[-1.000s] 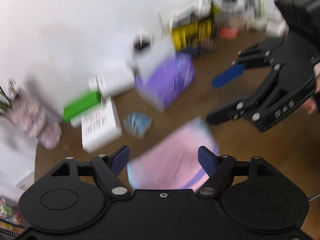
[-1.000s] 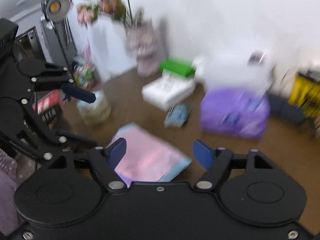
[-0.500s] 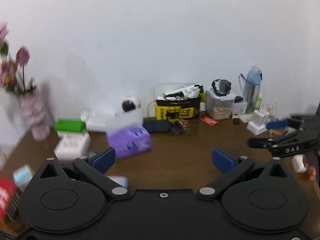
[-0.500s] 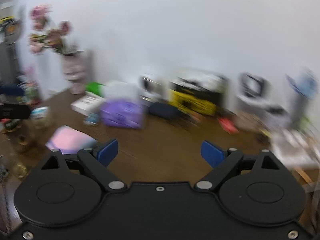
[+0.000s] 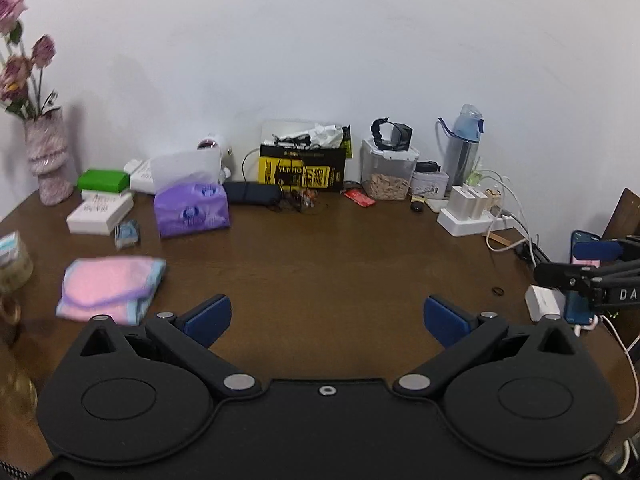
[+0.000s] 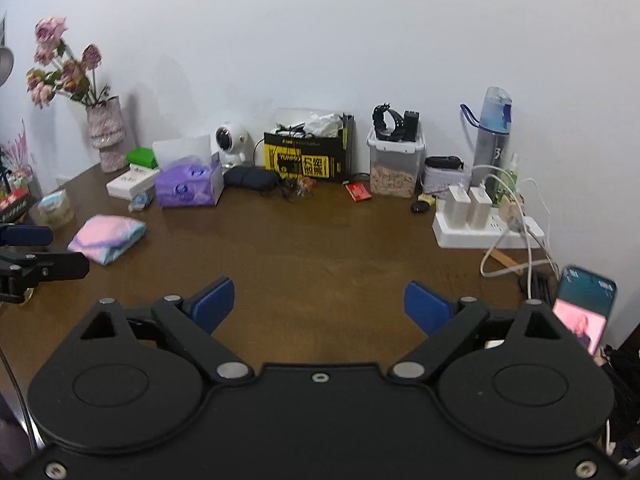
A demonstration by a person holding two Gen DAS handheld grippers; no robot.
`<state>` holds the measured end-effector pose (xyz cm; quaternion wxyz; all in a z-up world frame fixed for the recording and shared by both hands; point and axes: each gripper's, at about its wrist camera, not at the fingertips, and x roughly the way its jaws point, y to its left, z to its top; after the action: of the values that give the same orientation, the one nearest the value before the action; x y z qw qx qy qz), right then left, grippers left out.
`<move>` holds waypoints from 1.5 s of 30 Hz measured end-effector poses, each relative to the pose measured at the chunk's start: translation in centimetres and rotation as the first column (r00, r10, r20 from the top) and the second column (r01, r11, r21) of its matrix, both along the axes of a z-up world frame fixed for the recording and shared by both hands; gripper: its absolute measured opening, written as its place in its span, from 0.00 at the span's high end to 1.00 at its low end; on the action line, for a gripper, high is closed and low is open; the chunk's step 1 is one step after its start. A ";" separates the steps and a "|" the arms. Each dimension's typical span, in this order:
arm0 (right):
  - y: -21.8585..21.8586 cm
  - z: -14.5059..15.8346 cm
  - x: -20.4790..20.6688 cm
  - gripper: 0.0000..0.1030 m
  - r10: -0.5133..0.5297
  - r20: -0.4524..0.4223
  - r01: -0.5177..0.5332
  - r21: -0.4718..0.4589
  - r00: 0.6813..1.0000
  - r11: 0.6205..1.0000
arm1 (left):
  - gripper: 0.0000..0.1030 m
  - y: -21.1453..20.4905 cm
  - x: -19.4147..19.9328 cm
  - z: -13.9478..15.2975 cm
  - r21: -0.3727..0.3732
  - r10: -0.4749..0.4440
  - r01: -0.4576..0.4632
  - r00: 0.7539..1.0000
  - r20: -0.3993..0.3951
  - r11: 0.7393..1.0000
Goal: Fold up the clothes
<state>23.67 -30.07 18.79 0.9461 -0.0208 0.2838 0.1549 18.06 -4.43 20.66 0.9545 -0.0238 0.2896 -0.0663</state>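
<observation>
The left hand-held gripper [image 5: 326, 316] hangs over the bare brown tabletop [image 5: 328, 264], its blue pads spread wide with nothing between them. The right hand-held gripper [image 6: 319, 305] has its jaws still opening, also empty. The folded pink-and-blue cloth [image 5: 110, 286] lies ahead-left of both, near a purple tissue pack [image 5: 191, 210].

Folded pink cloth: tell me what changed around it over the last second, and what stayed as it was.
Both grippers drew away from the folded pink cloth. A second ago it lay right before both sets of jaws; now the left gripper and right gripper face bare table, nothing between the pads. The left's jaws widened; the right's are opening. The cloth lies folded on the table's left side, and the purple tissue pack is unmoved.
</observation>
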 end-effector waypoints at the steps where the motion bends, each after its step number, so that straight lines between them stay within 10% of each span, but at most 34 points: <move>1: 0.2 -0.2 -0.9 0.07 -0.003 0.000 0.003 -0.001 1.000 1.000 | 0.00 0.0 -0.5 -0.3 -0.005 -0.011 0.011 1.000 -0.007 1.000; 14: 1.6 -2.0 -12.7 0.05 -0.018 0.011 0.018 0.039 1.000 0.999 | 0.00 1.7 -11.5 -1.0 -0.011 0.068 -0.067 0.991 0.117 0.998; 19: 2.1 -2.9 -17.8 0.04 -0.020 0.120 0.015 0.043 0.993 0.999 | 0.00 2.2 -17.0 -3.1 -0.080 0.086 -0.070 0.974 0.211 0.994; 26: 2.4 -7.5 -24.3 0.03 -0.038 0.283 0.025 0.050 0.958 0.998 | 0.00 2.0 -21.7 -6.1 0.004 0.142 -0.151 0.939 0.313 0.989; 45: 4.8 -11.4 -26.4 0.02 -0.047 0.249 0.035 0.050 0.967 0.998 | 0.00 0.6 -23.9 -9.0 0.027 0.094 -0.109 0.943 0.320 0.994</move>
<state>-2.76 -25.24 7.38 0.9775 -0.0127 0.1591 0.1378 -5.89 -3.87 11.65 0.9912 -0.0064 0.1318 -0.0134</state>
